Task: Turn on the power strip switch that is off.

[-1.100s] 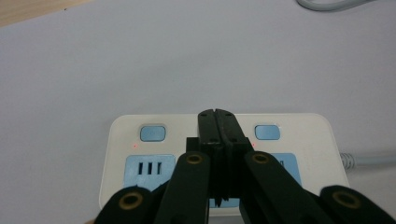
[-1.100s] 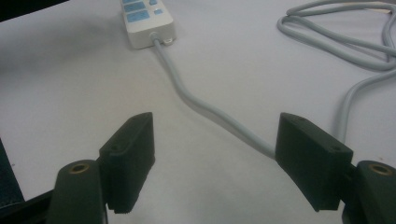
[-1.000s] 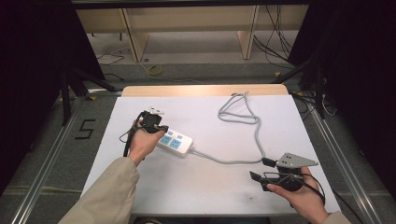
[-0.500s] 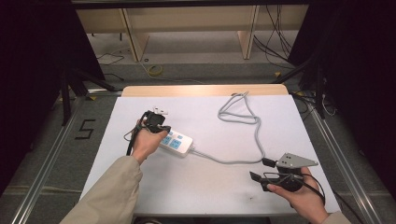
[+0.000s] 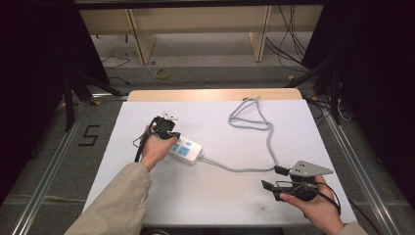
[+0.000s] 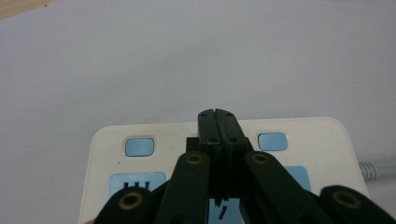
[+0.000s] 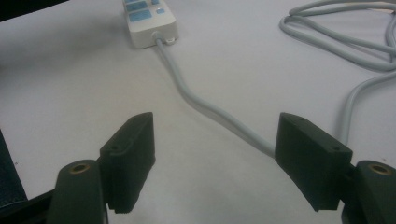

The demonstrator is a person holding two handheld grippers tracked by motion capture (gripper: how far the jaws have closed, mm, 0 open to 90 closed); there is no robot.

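White sheet [image 5: 215,191] over the table, wooden strip [image 5: 215,94] along the far edge; grey floor with a painted numeral 5 [image 5: 89,135] at the left.

Left side: left hand [image 5: 155,149] in a beige sleeve [image 5: 120,205], holding the left gripper [image 5: 169,131] over the left end of the power strip [image 5: 185,150]. Jaws clenched together, nothing visible between them in the left gripper view. Closed tips of the left gripper [image 6: 218,122] above the top face of the power strip [image 6: 299,154], between two pale blue buttons [image 6: 139,146]. Contact with the strip: cannot tell.

Centre: power strip white with blue socket panels, flat on the sheet, left of middle, angled slightly. Grey cable [image 5: 235,169] leaving the right end of the strip, running toward the right, then up to a loose loop [image 5: 249,117] near the far edge.

Right side: right hand [image 5: 313,203] at the near right corner, holding the right gripper [image 5: 270,179] with a grey three-cornered plate [image 5: 307,169] on top. Jaws released, spread wide, empty. Right gripper [image 7: 215,149] low over the sheet, facing the power strip [image 7: 148,21]. Cable [image 7: 210,112] crossing the gap between the jaws farther off, passing behind the right-hand jaw in that view.
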